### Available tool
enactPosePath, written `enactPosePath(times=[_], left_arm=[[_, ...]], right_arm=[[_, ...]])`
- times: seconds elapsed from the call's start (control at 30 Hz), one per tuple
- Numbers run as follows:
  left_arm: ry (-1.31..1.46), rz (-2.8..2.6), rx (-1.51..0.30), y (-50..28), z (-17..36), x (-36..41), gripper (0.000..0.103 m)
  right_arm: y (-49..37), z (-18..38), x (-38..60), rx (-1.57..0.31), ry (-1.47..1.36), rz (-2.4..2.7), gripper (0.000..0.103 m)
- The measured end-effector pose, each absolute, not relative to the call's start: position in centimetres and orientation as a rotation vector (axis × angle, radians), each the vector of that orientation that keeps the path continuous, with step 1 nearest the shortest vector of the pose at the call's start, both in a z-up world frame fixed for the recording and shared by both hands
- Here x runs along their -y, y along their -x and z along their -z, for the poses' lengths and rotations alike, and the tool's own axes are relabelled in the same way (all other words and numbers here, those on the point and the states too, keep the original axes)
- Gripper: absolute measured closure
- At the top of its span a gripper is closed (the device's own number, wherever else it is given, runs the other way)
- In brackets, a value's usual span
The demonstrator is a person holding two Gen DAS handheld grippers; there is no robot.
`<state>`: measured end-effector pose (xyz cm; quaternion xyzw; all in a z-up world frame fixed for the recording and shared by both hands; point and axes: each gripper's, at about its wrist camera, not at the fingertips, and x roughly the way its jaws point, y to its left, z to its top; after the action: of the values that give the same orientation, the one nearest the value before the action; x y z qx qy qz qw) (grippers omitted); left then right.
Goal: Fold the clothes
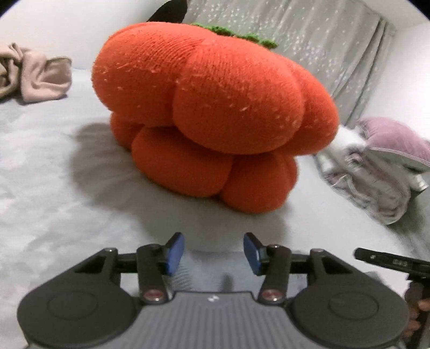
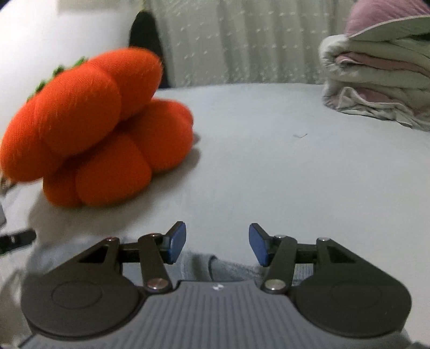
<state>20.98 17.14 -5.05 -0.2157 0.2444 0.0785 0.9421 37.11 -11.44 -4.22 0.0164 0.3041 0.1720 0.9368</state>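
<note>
Left wrist view: knitted, lobed orange pumpkin cushion beyond spread, empty left claw; right claw likewise spread.

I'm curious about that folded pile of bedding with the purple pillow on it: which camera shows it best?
The right wrist view: the folded bedding appears sharp at upper right, its stacked layers distinct beneath the purple pillow. The left wrist view shows the pile at the right edge, blurred, beside the orange pumpkin cushion.

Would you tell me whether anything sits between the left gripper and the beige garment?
Nothing visible does. The left gripper is open over bare sheet; the beige garment lies far left, and the pumpkin cushion sits straight ahead, beside that path.
</note>
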Motion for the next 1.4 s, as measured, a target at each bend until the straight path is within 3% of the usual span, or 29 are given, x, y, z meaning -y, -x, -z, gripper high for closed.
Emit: enactPosePath(times=[0.13, 0.2, 0.23, 0.27, 0.7, 0.8, 0.93, 1.07, 1.4], left_arm=[[0.479, -0.117, -0.506, -20.9, 5.2, -17.3, 0.055], [0.496, -0.07, -0.502, -20.9, 5.2, -17.2, 0.057], [0.5, -0.045, -0.501, -21.0, 5.1, -17.1, 0.058], [0.5, -0.022, -0.505, -21.0, 5.2, -16.9, 0.059], [0.508, 0.099, -0.596, -22.0, 6.4, -15.6, 0.063], [0.512, 0.086, -0.602, -22.1, 6.5, -15.8, 0.063], [0.517, 0.068, -0.603, -22.1, 6.5, -16.1, 0.063], [0.51, 0.028, -0.597, -21.8, 6.2, -16.3, 0.061], [0.401, -0.321, -0.536, -20.8, 5.4, -18.0, 0.063]], right_arm=[[-37.2, 5.4, 10.4, -0.654, 0.029, -0.419, 0.047], [-36.6, 6.0, 9.5, -0.654, 0.08, -0.449, 0.068], [-36.4, 6.2, 9.2, -0.651, 0.105, -0.451, 0.091], [-36.2, 6.3, 9.0, -0.645, 0.126, -0.452, 0.096], [-28.7, 6.4, 6.7, -0.543, 0.342, -0.561, 0.096], [-27.9, 7.2, 6.3, -0.571, 0.367, -0.573, 0.087], [-28.1, 5.8, 6.9, -0.631, 0.264, -0.641, 0.084], [-28.8, 4.2, 8.0, -0.606, 0.168, -0.647, 0.059], [-31.1, 5.9, 6.9, -0.614, 0.248, -0.597, 0.059]])
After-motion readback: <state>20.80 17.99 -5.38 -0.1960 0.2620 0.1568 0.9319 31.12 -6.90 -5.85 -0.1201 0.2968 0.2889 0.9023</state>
